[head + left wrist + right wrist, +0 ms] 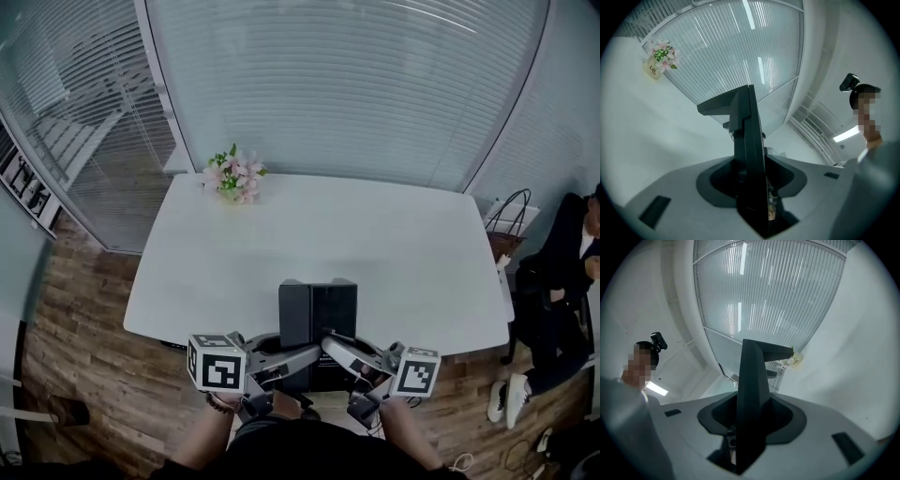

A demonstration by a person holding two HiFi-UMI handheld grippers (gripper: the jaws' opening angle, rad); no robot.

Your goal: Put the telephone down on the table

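The one readable word is on the small pale vase (653,70) of pink flowers at the far left corner of the white table (394,253). In the left gripper view its side carries dark lettering that reads "Life". A smaller line of print sits below that word and is too small to read. In the right gripper view the same vase (798,360) shows dark print that is too blurred to read.

The near-left marker cube (217,366) and the near-right marker cube (417,372) carry square black-and-white coded patterns, not letters or numbers.
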